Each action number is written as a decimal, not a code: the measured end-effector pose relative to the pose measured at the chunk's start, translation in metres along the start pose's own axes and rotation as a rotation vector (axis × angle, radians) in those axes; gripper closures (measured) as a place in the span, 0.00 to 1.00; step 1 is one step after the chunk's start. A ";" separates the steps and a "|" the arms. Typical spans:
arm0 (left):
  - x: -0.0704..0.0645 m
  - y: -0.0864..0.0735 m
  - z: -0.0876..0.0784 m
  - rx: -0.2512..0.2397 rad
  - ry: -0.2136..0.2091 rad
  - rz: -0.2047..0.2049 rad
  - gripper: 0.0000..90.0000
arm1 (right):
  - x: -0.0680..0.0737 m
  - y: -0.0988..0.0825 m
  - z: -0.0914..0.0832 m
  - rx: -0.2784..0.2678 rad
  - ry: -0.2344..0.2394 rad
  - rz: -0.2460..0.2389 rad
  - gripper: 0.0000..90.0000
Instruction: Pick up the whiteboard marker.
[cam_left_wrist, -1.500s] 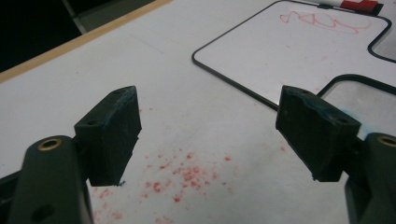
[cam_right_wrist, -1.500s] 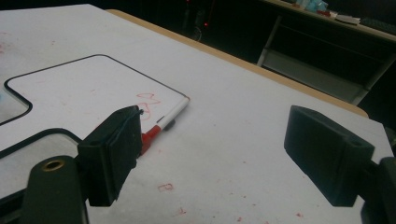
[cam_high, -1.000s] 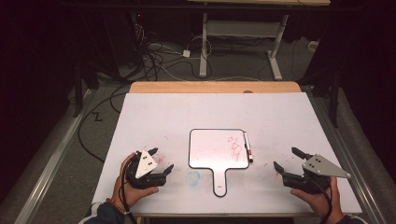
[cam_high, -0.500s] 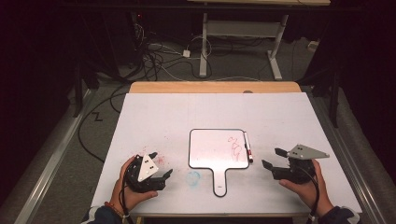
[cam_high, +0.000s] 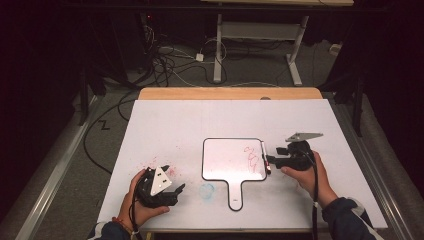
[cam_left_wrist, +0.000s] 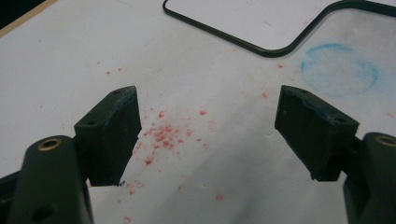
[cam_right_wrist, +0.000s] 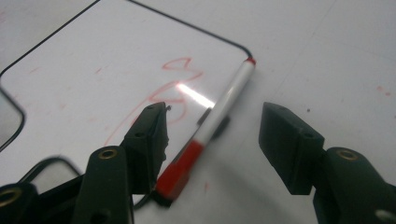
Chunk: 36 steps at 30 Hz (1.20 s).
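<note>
A small white paddle-shaped whiteboard (cam_high: 227, 160) with red scribbles (cam_right_wrist: 173, 88) lies mid-table, handle toward me. A white marker with a red cap (cam_high: 264, 159) (cam_right_wrist: 223, 108) rests along its right edge. My right gripper (cam_high: 271, 161) (cam_right_wrist: 215, 126) has reached that edge. Its jaws have just been closing and stand either side of the marker, the left one close to the red cap, the right one well apart, so it is open. At the front left, my left gripper (cam_high: 176, 192) (cam_left_wrist: 208, 121) is open over red specks, with nothing between its fingers.
The white table cover (cam_high: 200, 125) carries red specks (cam_left_wrist: 163, 135) under the left gripper and a faint blue ring smudge (cam_high: 207, 190) (cam_left_wrist: 338, 70) left of the board's handle (cam_high: 235, 197). Beyond the table's wooden far edge (cam_high: 230, 93) are floor cables and a desk frame.
The right hand has moved left from the table's right side to the whiteboard's right edge, and its jaws now straddle the marker. The left hand has stayed put.
</note>
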<state>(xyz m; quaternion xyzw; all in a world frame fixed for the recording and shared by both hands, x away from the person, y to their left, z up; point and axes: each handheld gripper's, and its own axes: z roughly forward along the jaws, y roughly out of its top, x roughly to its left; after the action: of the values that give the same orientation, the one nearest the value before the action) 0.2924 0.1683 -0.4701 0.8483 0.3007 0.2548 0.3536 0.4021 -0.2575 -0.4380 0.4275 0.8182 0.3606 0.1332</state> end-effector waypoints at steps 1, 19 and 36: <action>0.000 0.000 0.000 0.002 -0.002 0.003 0.24 | -0.004 0.007 0.011 0.028 0.005 0.019 0.51; -0.001 0.001 0.002 0.015 -0.017 0.026 0.24 | -0.015 0.020 0.047 0.078 0.007 0.099 0.89; -0.007 0.057 0.022 -0.164 -0.231 -0.193 0.27 | 0.016 0.031 0.013 -0.130 0.072 0.001 0.91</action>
<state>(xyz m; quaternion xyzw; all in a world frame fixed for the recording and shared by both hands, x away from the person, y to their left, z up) 0.3209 0.1212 -0.4420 0.8074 0.3165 0.1443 0.4765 0.4176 -0.2268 -0.4240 0.4050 0.7972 0.4282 0.1310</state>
